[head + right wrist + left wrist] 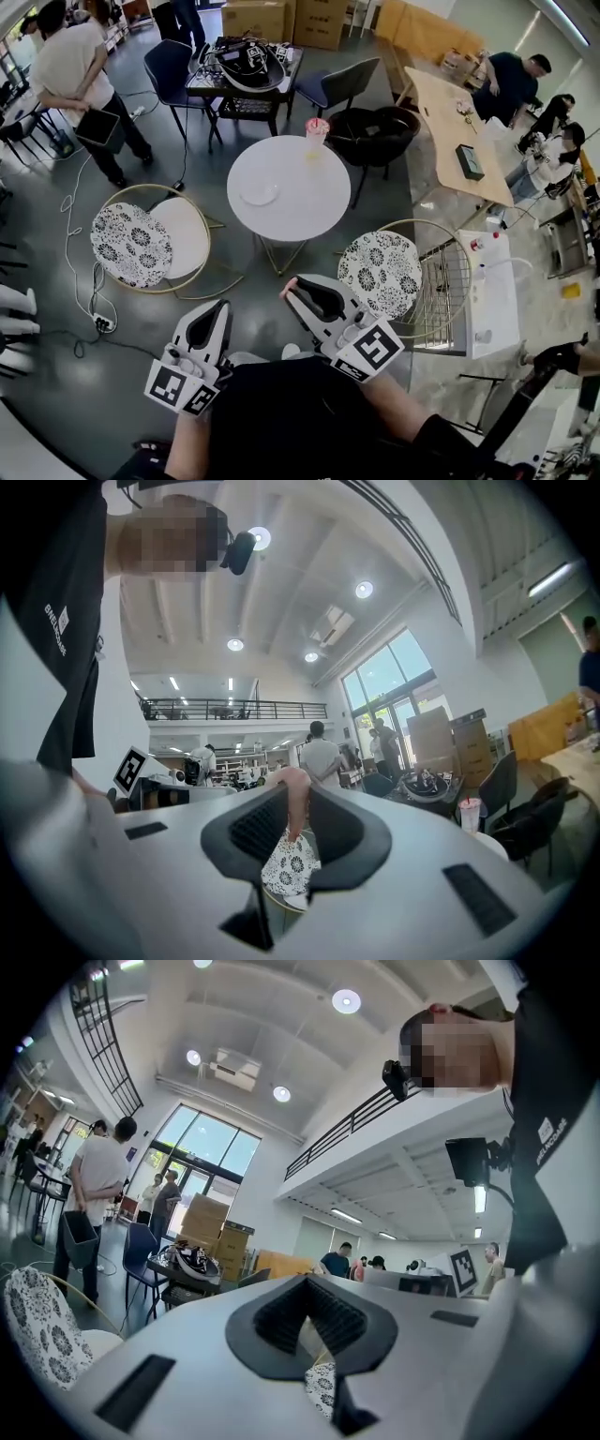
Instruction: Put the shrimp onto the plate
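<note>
A pink shrimp (296,810) is pinched between the jaws of my right gripper (292,789); in the head view only its tip (290,281) peeks past my right gripper (291,288). The white plate (260,194) lies on the round white table (305,197), well ahead of both grippers. My left gripper (222,307) is held low beside the right one, its jaws shut and with nothing in them (305,1281). Both grippers are near my body, short of the table.
A pink cup (317,129) stands at the table's far edge. Patterned-cushion chairs flank the table at left (131,244) and right (380,272). A power strip (101,323) with cables lies on the floor at left. People stand around farther tables.
</note>
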`<state>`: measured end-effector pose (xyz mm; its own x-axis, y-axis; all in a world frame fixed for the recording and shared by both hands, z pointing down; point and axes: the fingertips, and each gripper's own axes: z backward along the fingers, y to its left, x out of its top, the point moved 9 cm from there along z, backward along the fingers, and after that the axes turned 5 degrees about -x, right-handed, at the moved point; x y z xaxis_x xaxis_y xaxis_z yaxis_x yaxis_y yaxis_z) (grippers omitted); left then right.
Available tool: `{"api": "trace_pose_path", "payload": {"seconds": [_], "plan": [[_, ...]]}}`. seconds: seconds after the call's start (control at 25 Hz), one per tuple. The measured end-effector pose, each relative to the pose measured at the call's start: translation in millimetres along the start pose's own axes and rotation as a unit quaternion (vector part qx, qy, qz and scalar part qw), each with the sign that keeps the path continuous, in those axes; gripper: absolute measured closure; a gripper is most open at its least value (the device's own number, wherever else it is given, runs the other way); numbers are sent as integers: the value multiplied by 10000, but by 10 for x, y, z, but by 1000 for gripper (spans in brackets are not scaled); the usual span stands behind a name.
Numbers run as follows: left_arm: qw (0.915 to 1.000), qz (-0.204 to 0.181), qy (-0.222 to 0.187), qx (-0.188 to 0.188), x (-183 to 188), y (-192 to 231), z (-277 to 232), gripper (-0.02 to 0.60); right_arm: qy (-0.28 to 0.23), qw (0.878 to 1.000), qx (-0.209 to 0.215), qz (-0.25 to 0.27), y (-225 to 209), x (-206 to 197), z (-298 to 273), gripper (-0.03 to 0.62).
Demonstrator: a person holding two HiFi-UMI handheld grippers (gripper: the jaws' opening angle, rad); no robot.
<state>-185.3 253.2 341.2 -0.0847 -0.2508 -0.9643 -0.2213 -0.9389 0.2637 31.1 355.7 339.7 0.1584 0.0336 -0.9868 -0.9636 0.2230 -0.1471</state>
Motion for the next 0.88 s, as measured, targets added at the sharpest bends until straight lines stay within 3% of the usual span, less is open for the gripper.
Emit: {"api": "trace_pose_path", "payload": {"seconds": [0.32,0.88], "plan": [[9999,-54,81,27,-34,98,-320,577,90,9997,-177,-158,-297,-73,42,517],[9996,186,202,12,56,816,-429,577,148,9990,-385,-150,-386,-114,-563,517]]}}
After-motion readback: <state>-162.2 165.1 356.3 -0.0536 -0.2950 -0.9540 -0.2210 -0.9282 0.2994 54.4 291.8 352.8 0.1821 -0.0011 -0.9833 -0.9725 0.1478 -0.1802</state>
